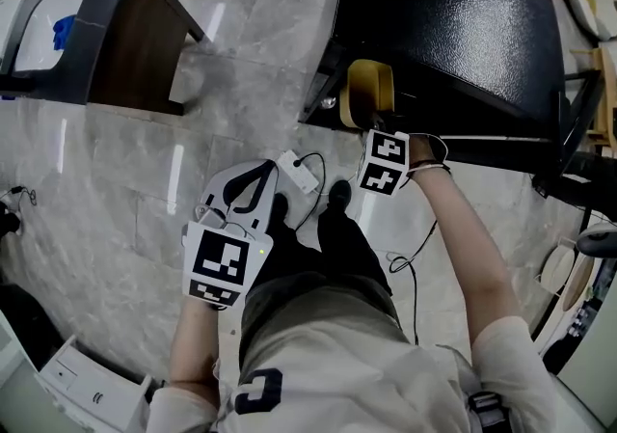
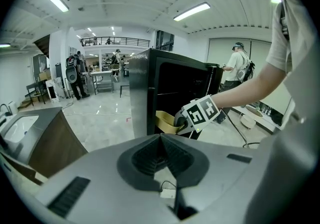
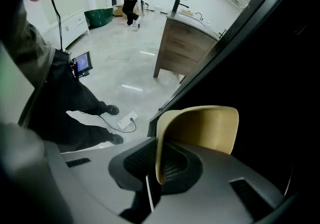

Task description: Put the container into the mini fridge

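- Container (image 1: 369,92), tan and open-topped, is held at the front opening of the black mini fridge (image 1: 453,26), far right in the scene; it is not yet set down inside.
- Right gripper (image 1: 376,124) is clamped on the container's thin wall, jaws nearly together with the wall pinched between them, as shown in the right gripper view.
- Left gripper (image 1: 258,173) is held low and near the body, left of the fridge; its jaws are closed together with nothing between them.
- Progress is judged late: pickup and carry are done, and the container is at the fridge mouth.
- Left to do, as judged: container is to be pushed deeper in, placed on a surface inside, and released. No shelf can be made out in the dark interior.
- Fridge frame edge is seen just beside the container's left side; a knock against it is possible during entry.
- Wooden cabinet (image 1: 125,36) is seen far left, well apart from the fridge.
- White power adapter (image 1: 299,173) with a cable lies on the floor near the person's shoes, below the fridge opening; a snag underfoot is possible.
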